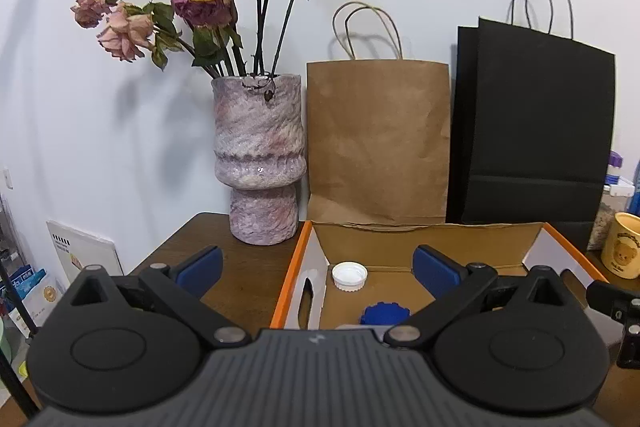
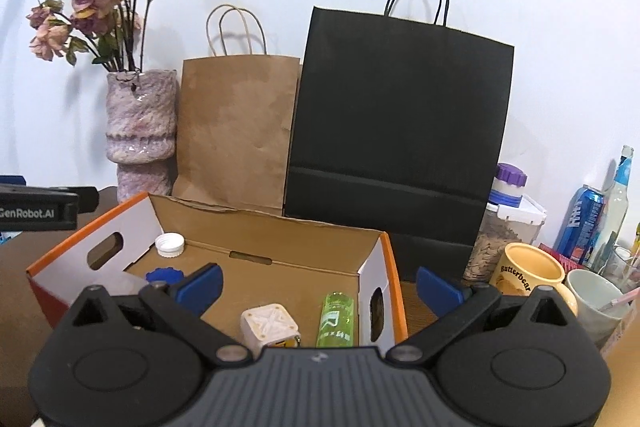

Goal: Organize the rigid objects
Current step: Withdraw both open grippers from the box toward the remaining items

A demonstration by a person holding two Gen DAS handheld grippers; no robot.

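Both tools first. Left gripper (image 1: 318,267): blue fingers spread wide, nothing between them, touching nothing; it hangs over the near left corner of the cardboard box (image 1: 306,239). Right gripper (image 2: 319,285): fingers likewise spread wide and empty, hanging over the right end of the same box (image 2: 390,259), its right finger outside the orange rim.

Box contents, left wrist view: white cap (image 1: 349,275) at 12 o'clock from the gripper, on the box floor near the back left corner; blue cap (image 1: 385,313) at 1 o'clock, nearer the camera, partly hidden by the gripper body. The two caps are apart.

Right wrist view only: white cube (image 2: 269,327) and green bottle (image 2: 335,319) lying on the box floor at 12 o'clock, just beside each other; whether they touch cannot be told. Both caps sit at 10 o'clock in this view.

Behind the box: vase (image 1: 258,155) of dried roses at 11 o'clock, brown paper bag (image 1: 378,139), black paper bag (image 1: 532,131). Yellow mug (image 2: 528,269) stands at 2 o'clock outside the box, clearer in the right view.
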